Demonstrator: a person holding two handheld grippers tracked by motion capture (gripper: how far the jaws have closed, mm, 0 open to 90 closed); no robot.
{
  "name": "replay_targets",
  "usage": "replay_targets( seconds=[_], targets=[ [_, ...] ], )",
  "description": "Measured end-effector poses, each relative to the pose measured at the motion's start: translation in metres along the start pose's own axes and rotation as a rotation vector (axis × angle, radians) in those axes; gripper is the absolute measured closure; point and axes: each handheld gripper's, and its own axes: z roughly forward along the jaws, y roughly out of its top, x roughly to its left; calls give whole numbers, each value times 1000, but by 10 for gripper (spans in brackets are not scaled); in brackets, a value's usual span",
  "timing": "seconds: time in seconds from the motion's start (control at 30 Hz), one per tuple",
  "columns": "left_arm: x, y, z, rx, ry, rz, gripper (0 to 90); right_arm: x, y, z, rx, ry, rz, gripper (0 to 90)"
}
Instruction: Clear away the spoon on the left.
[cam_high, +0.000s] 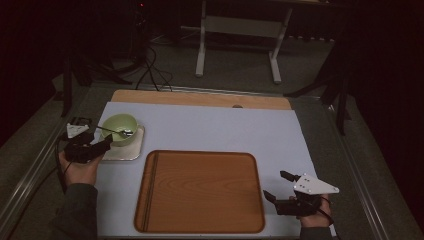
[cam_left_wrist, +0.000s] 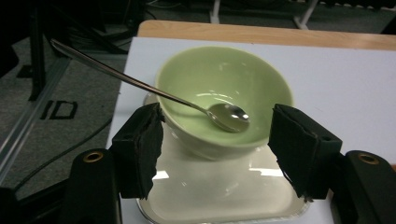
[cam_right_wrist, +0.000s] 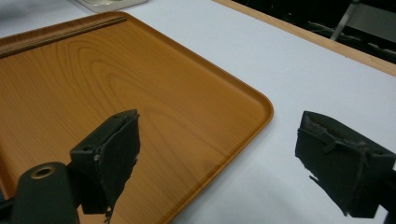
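A pale green bowl (cam_high: 120, 126) stands on a square white plate (cam_high: 131, 151) at the table's left. A metal spoon (cam_high: 118, 132) rests in it, handle out over the left rim. My left gripper (cam_high: 100, 140) is open just in front of the bowl. In the left gripper view the bowl (cam_left_wrist: 224, 88), with the spoon (cam_left_wrist: 228, 116) inside, sits between the spread jaws of that gripper (cam_left_wrist: 217, 119) above the plate (cam_left_wrist: 210, 198). My right gripper (cam_high: 274, 183) is open and holds nothing beside the wooden tray (cam_high: 200, 192). Its own view shows the gripper (cam_right_wrist: 217, 121) over the tray's corner (cam_right_wrist: 116, 84).
The wooden tray lies bare in the middle of a white mat (cam_high: 210, 127) on the table. A wooden strip (cam_high: 200, 98) runs along the far edge. Cables (cam_high: 150, 70) and a stand's legs (cam_high: 237, 50) are on the floor beyond.
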Motion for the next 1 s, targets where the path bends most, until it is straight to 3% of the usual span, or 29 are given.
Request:
replay_targets(
  seconds=[0.5,0.67,0.83,1.0],
  targets=[
    [20,6,30,50,90,-48,373,0,0,1,-1,3,2,133],
    [31,11,37,55,100,-98,394,0,0,1,1,5,4,133],
    [35,13,46,81,124,-99,417,1,0,3,4,7,-1,133],
    [38,13,52,77,148,-106,440,0,-1,4,10,9,-1,133]
  ],
)
